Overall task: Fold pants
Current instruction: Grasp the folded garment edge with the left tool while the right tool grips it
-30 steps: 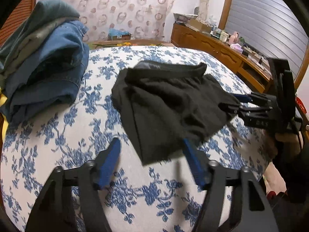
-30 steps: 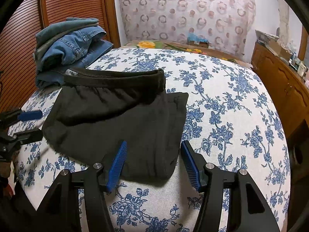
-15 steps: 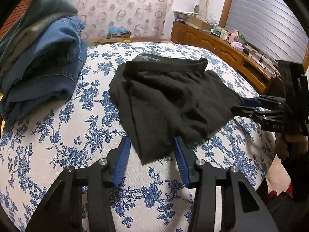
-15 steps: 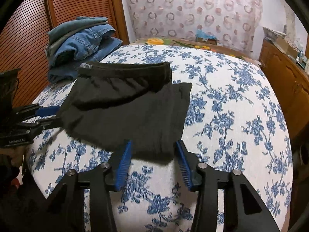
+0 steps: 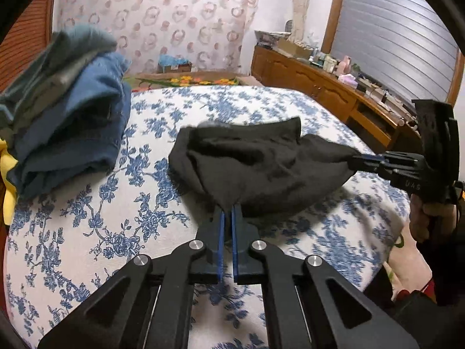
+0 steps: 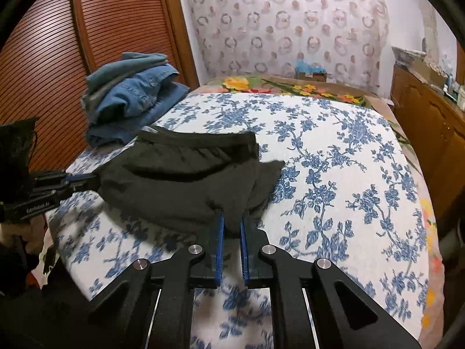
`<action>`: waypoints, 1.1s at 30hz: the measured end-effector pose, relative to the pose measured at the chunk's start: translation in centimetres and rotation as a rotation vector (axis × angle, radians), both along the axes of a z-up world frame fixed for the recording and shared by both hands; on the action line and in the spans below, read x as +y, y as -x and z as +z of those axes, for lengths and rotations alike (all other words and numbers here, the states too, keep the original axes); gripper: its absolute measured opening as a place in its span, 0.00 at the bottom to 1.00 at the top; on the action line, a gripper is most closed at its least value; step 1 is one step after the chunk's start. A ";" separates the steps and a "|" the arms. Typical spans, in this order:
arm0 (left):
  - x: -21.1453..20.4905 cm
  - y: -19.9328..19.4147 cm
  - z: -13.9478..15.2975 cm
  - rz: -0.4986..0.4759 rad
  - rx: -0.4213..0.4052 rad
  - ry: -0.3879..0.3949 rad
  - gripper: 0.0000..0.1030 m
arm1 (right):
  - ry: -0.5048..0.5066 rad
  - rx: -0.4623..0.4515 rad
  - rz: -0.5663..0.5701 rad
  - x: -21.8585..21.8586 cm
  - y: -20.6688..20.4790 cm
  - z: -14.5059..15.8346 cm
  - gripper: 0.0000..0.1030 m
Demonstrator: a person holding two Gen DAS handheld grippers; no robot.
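Nearest to me, my left gripper (image 5: 227, 213) had its blue-padded jaws pressed almost together on the near corner of the black, soft-fabric pants (image 5: 261, 163), the cloth rising in a peak straight out from between the pads. My right gripper (image 6: 231, 218) was likewise pinched on the garment's other near corner, its jaws a little wider apart with a fold of dark fabric filling the gap. In the left wrist view I could see that right gripper out at the side, clamped on the cloth's far right tip, so the near edge hung slack between my two grips, lifted off the white bedspread with blue flowers (image 6: 334, 174). The elastic waistband end lay farther away, resting on the spread. Beyond it, near the bed's left edge, sat a pile of folded blue denim jeans (image 5: 72, 128). Farther off stood the slatted brown wooden door (image 6: 43, 52).
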State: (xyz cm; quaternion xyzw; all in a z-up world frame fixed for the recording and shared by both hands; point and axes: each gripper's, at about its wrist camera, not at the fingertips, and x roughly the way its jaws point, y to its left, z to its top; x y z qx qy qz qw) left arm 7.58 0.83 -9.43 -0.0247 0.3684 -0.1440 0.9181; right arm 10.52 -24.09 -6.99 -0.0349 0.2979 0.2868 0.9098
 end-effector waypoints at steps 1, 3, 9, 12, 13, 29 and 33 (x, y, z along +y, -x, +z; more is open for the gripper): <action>-0.1 0.3 0.3 -0.008 -0.004 0.003 0.05 | 0.003 -0.004 -0.002 -0.2 0.4 0.1 0.09; -0.4 1.0 0.8 -0.027 -0.008 0.014 0.05 | 0.004 -0.006 -0.004 -0.7 1.0 0.1 0.09; -1.0 3.0 1.1 -0.065 0.003 0.034 0.05 | -0.004 0.009 0.009 -2.1 3.3 0.2 0.09; -1.4 2.8 0.5 -0.058 0.025 0.009 0.07 | 0.001 0.028 0.016 -2.4 4.0 -0.4 0.09; -1.5 2.5 0.4 -0.056 0.033 0.006 0.10 | 0.004 0.034 0.018 -2.3 4.0 -0.6 0.09; -0.7 -2.3 0.3 -0.035 0.019 0.004 0.40 | 0.016 -0.023 -0.027 -0.9 1.6 1.1 0.35; -1.0 -4.5 -0.4 -0.035 0.047 -0.006 0.37 | 0.021 -0.002 -0.016 0.9 -0.8 0.4 0.35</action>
